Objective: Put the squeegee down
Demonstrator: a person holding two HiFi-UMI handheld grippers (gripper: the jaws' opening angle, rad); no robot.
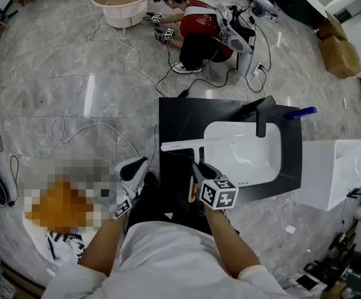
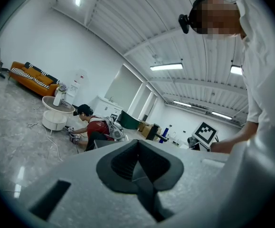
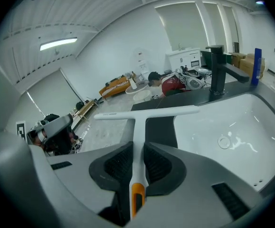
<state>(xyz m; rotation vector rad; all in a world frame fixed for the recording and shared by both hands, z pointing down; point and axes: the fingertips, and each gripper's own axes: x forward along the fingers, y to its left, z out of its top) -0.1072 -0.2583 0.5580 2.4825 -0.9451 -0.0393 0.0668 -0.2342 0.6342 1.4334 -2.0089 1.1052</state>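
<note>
Gripping the slim white handle of the squeegee (image 3: 138,127), the right gripper (image 3: 137,163) has both dark pads pressed against it just above the orange end. In the head view that gripper (image 1: 197,167) sits low at centre. The squeegee's (image 1: 196,144) crossbar stretches left to right above it, over the dark counter (image 1: 180,117) and reaching the left rim of the white basin (image 1: 230,167). Whether the bar touches the surface I cannot tell.

The left gripper (image 2: 138,161) is clenched on nothing, held away at lower left of the head view (image 1: 132,170).

Beyond the basin stand a black faucet (image 1: 261,114) and a blue bottle (image 1: 300,112) toward the upper right.

The likely risks are these:
- Letting go with the bar half over the rim could let it slide into the basin.
- Set too far left, the handle would overhang the counter's edge and tip to the floor.
- Opening the jaws while the tool is clear of the counter would drop it and let it bounce.
</note>
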